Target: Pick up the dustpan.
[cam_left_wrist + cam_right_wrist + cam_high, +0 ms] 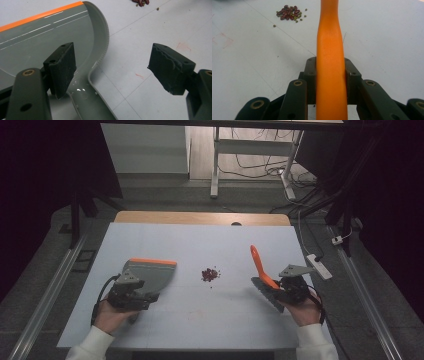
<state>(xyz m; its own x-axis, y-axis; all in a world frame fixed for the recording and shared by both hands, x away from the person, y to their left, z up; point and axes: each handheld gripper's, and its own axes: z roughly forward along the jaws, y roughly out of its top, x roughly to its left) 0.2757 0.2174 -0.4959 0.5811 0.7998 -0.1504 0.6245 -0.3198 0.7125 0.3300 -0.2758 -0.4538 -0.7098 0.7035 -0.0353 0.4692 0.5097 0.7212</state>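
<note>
While the left gripper [131, 292] gapes over the dustpan [150, 272], the right gripper [290, 287] clamps the brush handle [258, 262].

Left tongs [131, 292] gape wide; right tongs [291, 287] are clamped tight.

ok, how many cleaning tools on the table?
2: grey dustpan at left, under the open left tongs; orange-handled brush at right, gripped by the right tongs.

One dustpan [150, 272], one brush [260, 265], one bean pile [210, 274]
</note>
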